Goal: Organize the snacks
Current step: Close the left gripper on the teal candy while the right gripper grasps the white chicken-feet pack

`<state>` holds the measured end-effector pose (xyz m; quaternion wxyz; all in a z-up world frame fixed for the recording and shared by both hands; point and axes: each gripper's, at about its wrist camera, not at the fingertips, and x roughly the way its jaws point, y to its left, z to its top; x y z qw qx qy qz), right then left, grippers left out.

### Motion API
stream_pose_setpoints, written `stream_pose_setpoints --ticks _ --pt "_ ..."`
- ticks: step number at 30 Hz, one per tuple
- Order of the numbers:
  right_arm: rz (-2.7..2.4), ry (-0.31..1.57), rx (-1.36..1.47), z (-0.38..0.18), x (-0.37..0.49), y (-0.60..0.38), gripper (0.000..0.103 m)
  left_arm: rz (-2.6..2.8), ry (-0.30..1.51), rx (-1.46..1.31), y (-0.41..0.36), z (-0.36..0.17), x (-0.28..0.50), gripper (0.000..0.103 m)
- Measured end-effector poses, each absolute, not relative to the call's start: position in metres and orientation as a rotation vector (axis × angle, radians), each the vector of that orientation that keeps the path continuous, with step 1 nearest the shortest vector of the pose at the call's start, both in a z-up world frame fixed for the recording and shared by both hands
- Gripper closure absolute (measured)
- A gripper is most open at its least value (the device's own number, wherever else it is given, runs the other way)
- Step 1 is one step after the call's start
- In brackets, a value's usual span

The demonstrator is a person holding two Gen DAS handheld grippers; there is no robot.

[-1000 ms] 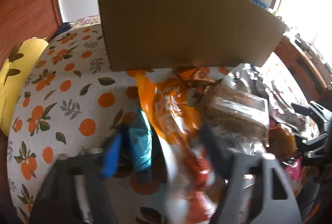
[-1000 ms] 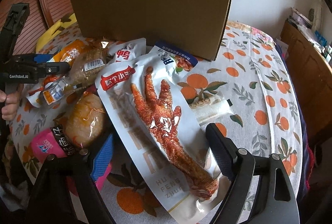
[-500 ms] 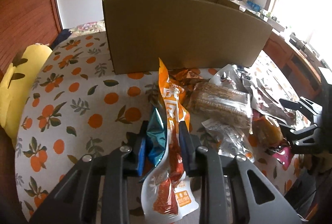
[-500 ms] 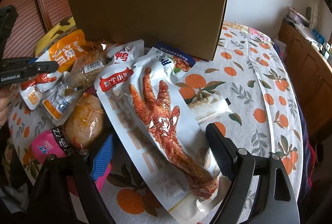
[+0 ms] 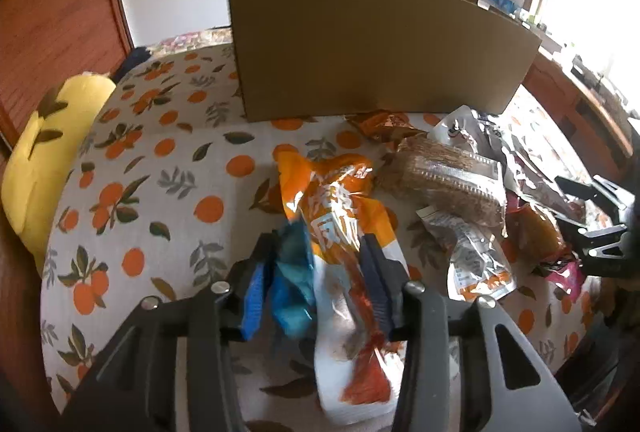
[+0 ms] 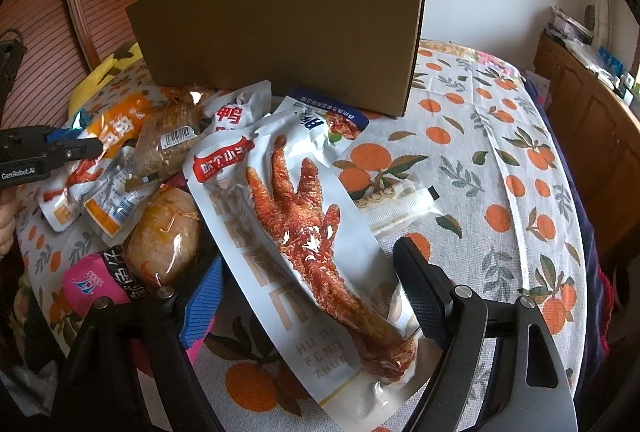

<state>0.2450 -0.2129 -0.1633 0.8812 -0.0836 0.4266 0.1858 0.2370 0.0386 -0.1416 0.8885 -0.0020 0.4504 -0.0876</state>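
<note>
My left gripper [image 5: 316,280] has its jaws part open around an orange-and-white snack packet [image 5: 340,232] and a small teal packet [image 5: 292,284], both sagging toward the table. A tall cardboard box [image 5: 380,44] stands behind. My right gripper [image 6: 304,292] is open, its fingers on either side of a large white packet with a red chicken foot [image 6: 304,232] lying flat. The left gripper [image 6: 68,148] and orange packet [image 6: 120,124] also show at the left of the right wrist view. The box [image 6: 280,32] is behind the pile.
A pile of snacks lies on the orange-print tablecloth [image 5: 152,152]: a brown cracker pack [image 5: 448,184], a glossy brown bun [image 6: 168,236], a pink packet [image 6: 92,280], a small clear sachet [image 6: 396,208]. A yellow cushion [image 5: 44,144] sits at the left edge. A wooden cabinet [image 6: 592,112] stands on the right.
The left gripper's jaws have widened from a tight pinch, and the orange and teal packets have slumped down between them. The right gripper has stayed put.
</note>
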Motion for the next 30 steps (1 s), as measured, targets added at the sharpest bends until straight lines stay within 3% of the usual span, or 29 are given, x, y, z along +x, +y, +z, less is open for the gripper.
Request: stream_pose_setpoints --ticks 30 --pt "0.388 0.887 -0.174 -0.163 0.244 -0.214 0.020 -0.159 0.906 -0.094 0.066 -0.127 0.210 0.053"
